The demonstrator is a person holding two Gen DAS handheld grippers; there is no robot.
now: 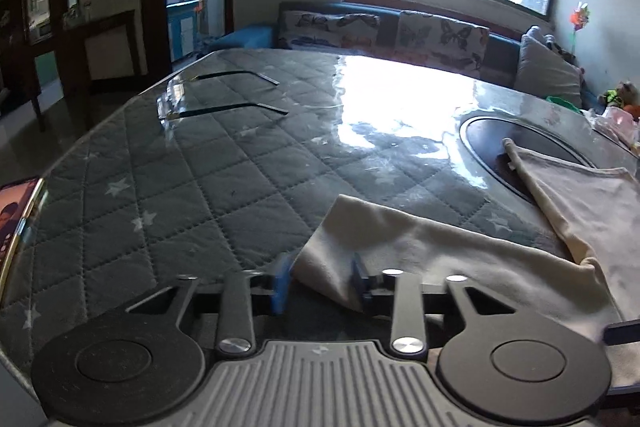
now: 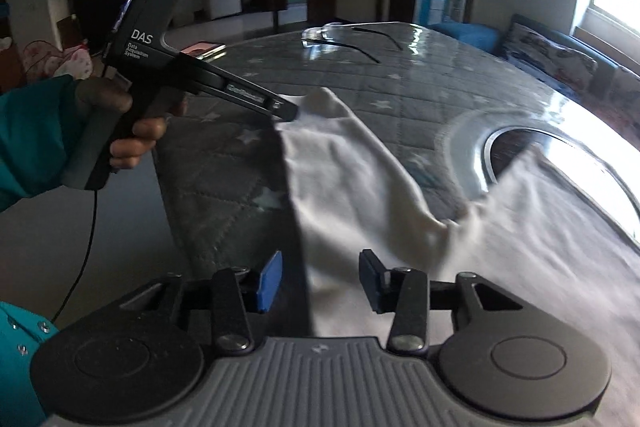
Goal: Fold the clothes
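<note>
A cream-white garment (image 1: 460, 247) lies on the quilted grey table cover (image 1: 180, 187). Its sleeve end lies between the fingers of my left gripper (image 1: 322, 281), which stands open around it, the blue pads a little apart from the cloth. In the right wrist view the same garment (image 2: 360, 187) stretches from the sleeve tip to the body at the right. My left gripper (image 2: 288, 115) shows there at the sleeve tip, held by a hand in a teal sleeve. My right gripper (image 2: 320, 281) is open above the garment's lower edge, holding nothing.
A pair of clear safety glasses (image 1: 208, 95) lies at the table's far left; it also shows in the right wrist view (image 2: 340, 35). A dark round inset (image 1: 516, 147) sits in the table under the garment's shoulder. A phone (image 1: 16, 219) lies at the left edge. A sofa (image 1: 384, 35) stands behind.
</note>
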